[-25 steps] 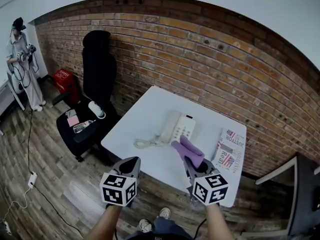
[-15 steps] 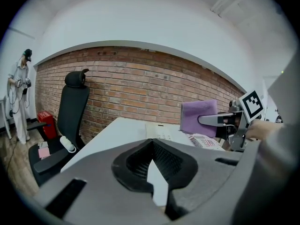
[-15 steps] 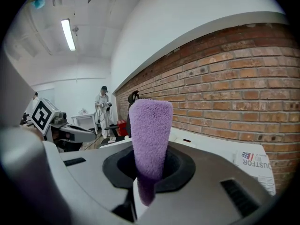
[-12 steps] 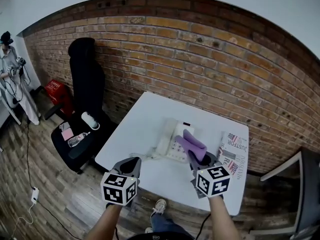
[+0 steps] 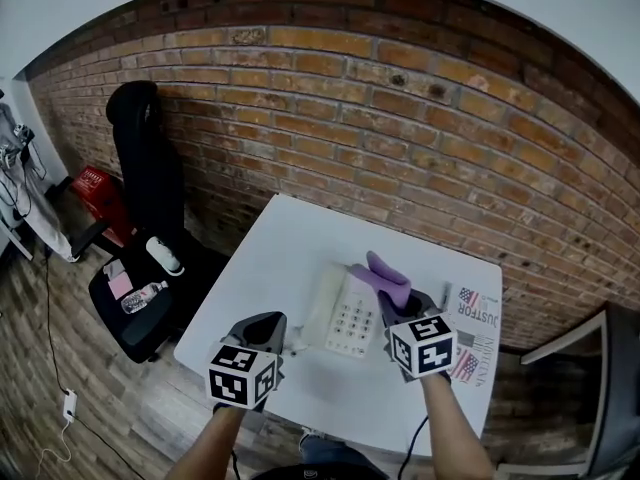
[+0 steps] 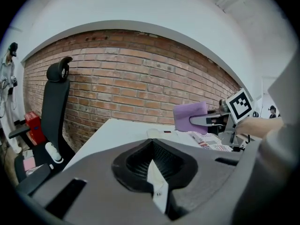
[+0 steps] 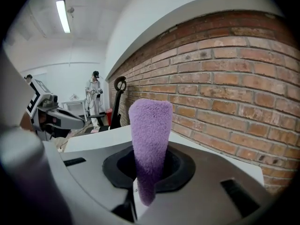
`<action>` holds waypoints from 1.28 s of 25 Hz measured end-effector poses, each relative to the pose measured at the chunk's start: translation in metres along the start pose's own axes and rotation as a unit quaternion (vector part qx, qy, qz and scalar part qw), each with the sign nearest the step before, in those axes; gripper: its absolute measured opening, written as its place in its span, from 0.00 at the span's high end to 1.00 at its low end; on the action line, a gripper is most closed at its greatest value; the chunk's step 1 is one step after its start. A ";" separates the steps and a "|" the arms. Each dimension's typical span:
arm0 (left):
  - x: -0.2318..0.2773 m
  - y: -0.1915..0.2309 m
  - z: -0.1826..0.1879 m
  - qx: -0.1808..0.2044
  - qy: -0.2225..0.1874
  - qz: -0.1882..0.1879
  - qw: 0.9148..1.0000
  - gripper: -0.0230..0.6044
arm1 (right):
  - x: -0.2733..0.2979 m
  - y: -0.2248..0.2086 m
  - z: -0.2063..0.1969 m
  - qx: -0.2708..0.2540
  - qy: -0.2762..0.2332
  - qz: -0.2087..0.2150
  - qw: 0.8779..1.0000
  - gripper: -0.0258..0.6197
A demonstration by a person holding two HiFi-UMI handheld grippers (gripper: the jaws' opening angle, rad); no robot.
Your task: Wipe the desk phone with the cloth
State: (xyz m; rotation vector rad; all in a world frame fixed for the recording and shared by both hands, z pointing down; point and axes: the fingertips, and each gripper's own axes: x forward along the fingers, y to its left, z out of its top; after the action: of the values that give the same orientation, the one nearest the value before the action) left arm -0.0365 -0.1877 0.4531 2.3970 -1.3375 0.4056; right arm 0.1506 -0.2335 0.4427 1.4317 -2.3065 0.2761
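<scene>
While clamping cloth [image 5: 386,277], right tongs [image 5: 402,305] hover above phone [image 5: 344,316].

Newspaper [image 5: 476,318], black chair [image 5: 150,178] (by brick wall [image 5: 400,118])

bare table [image 5: 285,253] left of desk phone [image 5: 352,323], magazine [image 5: 474,313] right

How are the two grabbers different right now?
The right gripper is clamped on the purple cloth, while the left gripper is shut on nothing. The right gripper is by the desk phone's right side, and the left gripper is off to the phone's left, near the table's front edge. Both are grey and carry a cube with black-and-white square markers.
</scene>
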 end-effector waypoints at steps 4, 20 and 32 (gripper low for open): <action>0.025 0.010 0.006 -0.001 0.010 -0.001 1.000 0.96 | 0.032 -0.023 0.001 -0.017 0.021 -0.010 1.000 0.89; 0.061 0.035 0.006 -0.002 0.031 0.005 1.000 0.96 | 0.109 -0.017 -0.046 -0.082 0.124 0.032 0.988 0.89; 0.051 0.033 -0.002 0.016 0.046 -0.044 0.998 0.96 | 0.098 0.008 -0.064 -0.035 0.145 0.027 0.988 0.89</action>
State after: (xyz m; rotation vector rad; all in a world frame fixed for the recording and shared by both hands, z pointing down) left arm -0.0392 -0.2411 0.4816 2.4213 -1.1910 0.5096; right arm 0.1204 -0.2854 0.5432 1.2085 -2.0973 0.3886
